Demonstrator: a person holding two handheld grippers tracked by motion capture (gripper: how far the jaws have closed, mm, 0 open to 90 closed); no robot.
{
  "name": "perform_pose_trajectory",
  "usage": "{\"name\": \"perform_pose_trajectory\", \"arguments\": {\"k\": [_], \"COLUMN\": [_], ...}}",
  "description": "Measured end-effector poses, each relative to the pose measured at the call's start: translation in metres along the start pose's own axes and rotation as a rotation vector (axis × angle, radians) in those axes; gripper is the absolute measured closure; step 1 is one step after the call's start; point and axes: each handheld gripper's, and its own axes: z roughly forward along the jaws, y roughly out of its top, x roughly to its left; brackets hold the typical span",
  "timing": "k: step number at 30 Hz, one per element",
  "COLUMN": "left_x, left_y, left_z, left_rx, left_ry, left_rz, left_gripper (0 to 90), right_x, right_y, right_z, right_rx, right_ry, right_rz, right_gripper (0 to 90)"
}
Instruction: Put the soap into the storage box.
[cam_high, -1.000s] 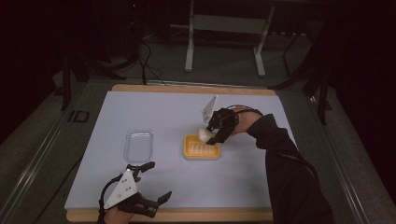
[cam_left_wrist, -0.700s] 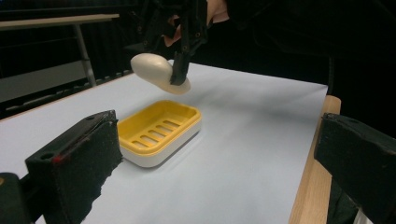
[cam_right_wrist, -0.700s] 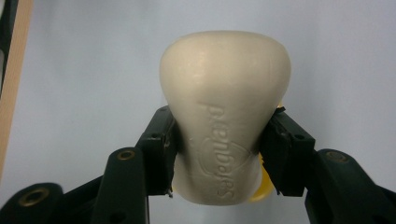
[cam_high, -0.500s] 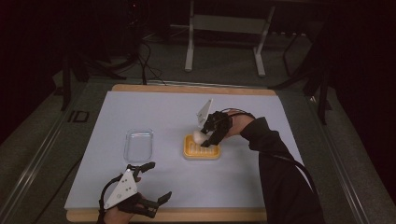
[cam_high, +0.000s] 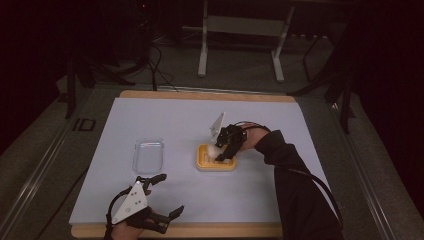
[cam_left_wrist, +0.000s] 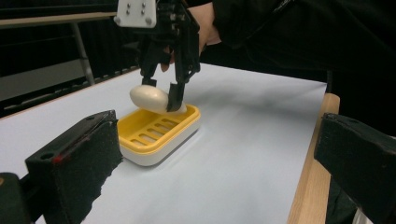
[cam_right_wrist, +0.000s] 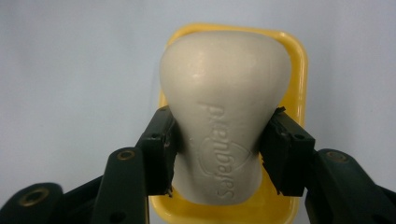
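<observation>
My left gripper (cam_high: 159, 197) sits spread wide; its view shows the yellow soap dish (cam_left_wrist: 156, 134) under my right gripper (cam_right_wrist: 219, 154), whose own view reads "Safeguard" on the pinched soap bar (cam_right_wrist: 224, 121), long axis running straight ahead between the jaws.

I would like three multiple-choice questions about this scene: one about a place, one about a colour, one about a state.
1. Where is the clear lid?
A. left of the soap dish
B. inside the soap dish
C. at the table's far right corner

2. What colour is the soap dish inside?
A. blue
B. yellow
C. black

3. How is the right hand-held gripper?
A. open and empty
B. lying on the table
C. shut on the soap bar

Answers: 1 A, the high view shows it to the left; 2 B, its slotted inside is yellow; 3 C, both jaws press the bar's sides.
</observation>
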Motion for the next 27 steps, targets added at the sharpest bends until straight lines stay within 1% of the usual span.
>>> {"name": "perform_pose_trajectory", "arguments": {"k": [3,4,5,9,11,14,16,17,18,19,22,23,26,27], "left_x": [0.000,0.000,0.000,0.000,0.000,0.000,0.000,0.000,0.000,0.000,0.000,0.000,0.000,0.000], "left_y": [0.000,0.000,0.000,0.000,0.000,0.000,0.000,0.000,0.000,0.000,0.000,0.000,0.000,0.000], "left_z": [0.000,0.000,0.000,0.000,0.000,0.000,0.000,0.000,0.000,0.000,0.000,0.000,0.000,0.000], "left_rx": [0.000,0.000,0.001,0.001,0.001,0.001,0.002,0.002,0.002,0.002,0.002,0.003,0.004,0.004], "left_ry": [-0.001,-0.001,-0.001,-0.002,-0.002,-0.004,-0.004,-0.003,-0.003,-0.003,-0.004,-0.004,-0.004,-0.005], "left_rz": [0.001,0.001,0.001,0.002,0.002,0.002,0.002,0.002,0.002,0.003,0.003,0.003,0.002,0.003], "left_gripper": [0.7,0.8,0.8,0.7,0.8,0.8,0.7,0.8,0.8,0.7,0.8,0.7,0.8,0.8], "right_x": [-0.001,-0.001,-0.002,-0.003,-0.004,-0.004,-0.006,-0.007,-0.007,-0.009,-0.008,-0.007,-0.008,-0.008], "right_y": [-0.001,-0.001,-0.002,-0.003,-0.004,-0.003,-0.003,-0.003,-0.003,-0.003,-0.003,-0.003,-0.004,-0.004], "right_z": [0.004,0.005,0.006,0.013,0.016,0.019,0.021,0.022,0.022,0.024,0.028,0.031,0.037,0.038], "right_rx": [0.011,0.009,0.008,0.028,0.025,0.028,0.020,0.019,0.019,0.023,0.032,0.052,0.072,0.070], "right_ry": [-0.002,-0.007,-0.001,-0.005,-0.005,-0.009,-0.018,-0.024,-0.024,-0.021,-0.014,-0.003,0.004,0.004], "right_rz": [0.005,0.002,-0.001,0.002,0.003,0.022,0.021,0.033,0.033,0.049,0.042,0.045,0.042,0.051], "right_gripper": [49.6,49.6,49.6,49.6,49.6,49.6,49.5,49.5,49.5,49.4,49.4,49.3,49.2,49.0]}}
